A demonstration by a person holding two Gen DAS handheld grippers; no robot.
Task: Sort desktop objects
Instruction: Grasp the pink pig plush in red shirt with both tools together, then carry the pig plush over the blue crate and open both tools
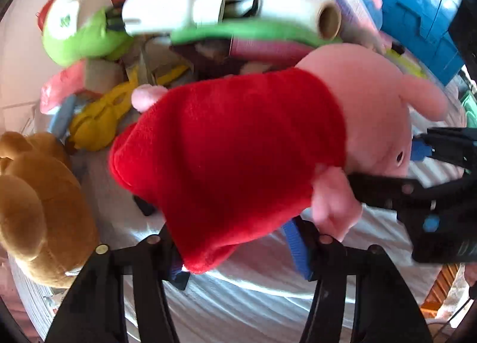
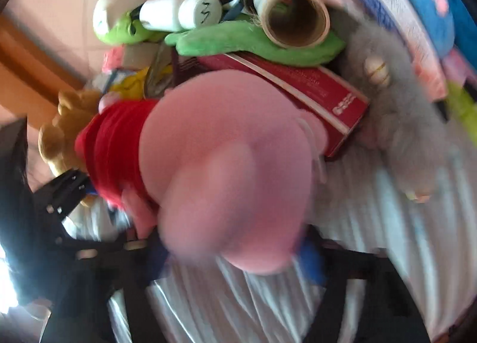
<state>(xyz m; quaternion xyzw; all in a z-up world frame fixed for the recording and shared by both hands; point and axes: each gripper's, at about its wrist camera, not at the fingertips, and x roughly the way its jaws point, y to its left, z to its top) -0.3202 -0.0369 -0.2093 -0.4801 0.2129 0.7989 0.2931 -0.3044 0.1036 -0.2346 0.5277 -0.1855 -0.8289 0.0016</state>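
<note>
A pink pig plush in a red dress is held over the striped tabletop, in front of a heap of toys and boxes. Its dress is gripped by the left tongs; its head is clamped by the right tongs. A brown bear lies just beside it.

The near strip of silvery table cover lies bare, giving open passage. The pink plush pig in a red dress fills the middle. Far behind it a heap blocks the way: cling-film roll, green plush, red box. A brown teddy bars the near left.
</note>
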